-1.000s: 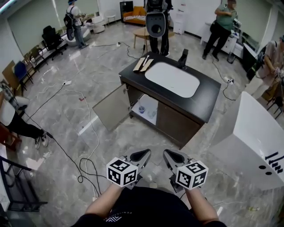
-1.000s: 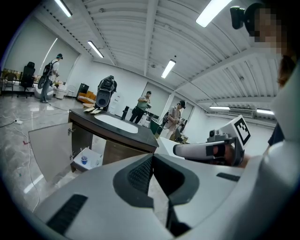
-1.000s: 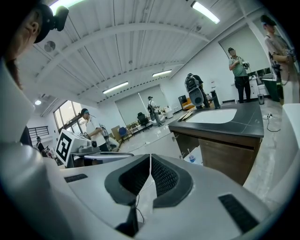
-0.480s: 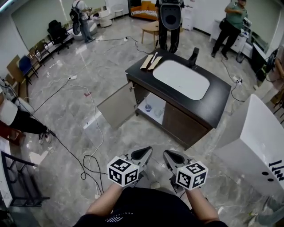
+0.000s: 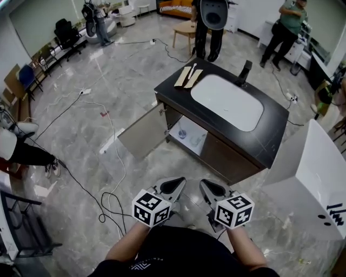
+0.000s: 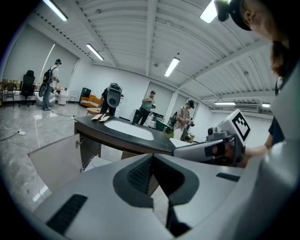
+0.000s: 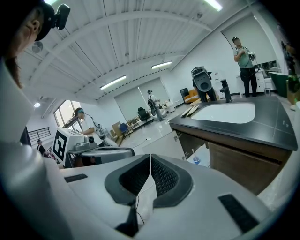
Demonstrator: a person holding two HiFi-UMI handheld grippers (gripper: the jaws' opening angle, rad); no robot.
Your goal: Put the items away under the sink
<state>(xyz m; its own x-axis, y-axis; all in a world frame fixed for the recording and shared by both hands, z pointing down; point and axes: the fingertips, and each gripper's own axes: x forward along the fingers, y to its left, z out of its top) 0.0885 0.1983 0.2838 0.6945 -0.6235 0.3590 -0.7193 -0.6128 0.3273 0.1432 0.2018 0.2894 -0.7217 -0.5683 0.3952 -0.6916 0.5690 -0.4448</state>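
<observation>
The black sink cabinet (image 5: 270, 142) stands ahead with a white basin (image 5: 227, 101) and a black faucet (image 5: 244, 70). Its left door (image 5: 143, 132) hangs open. On the white shelf inside sit a small cup with blue in it (image 5: 182, 133) and a clear item (image 5: 195, 139). Wooden utensils (image 5: 188, 77) lie on the counter's far left corner. My left gripper (image 5: 175, 183) and right gripper (image 5: 208, 185) are held side by side close to my body, short of the cabinet. Both are shut with nothing between the jaws, as the left gripper (image 6: 152, 157) and right gripper (image 7: 150, 157) views show.
A large white box (image 5: 308, 178) stands to the right of the cabinet. Black cables (image 5: 108, 200) trail over the grey marble floor at my left. Several people stand beyond the sink, one holding a grey device (image 5: 213, 13). Chairs line the far left wall.
The sink cabinet has come nearer and sits lower in the head view. Both grippers keep their place in front of me, still shut.
</observation>
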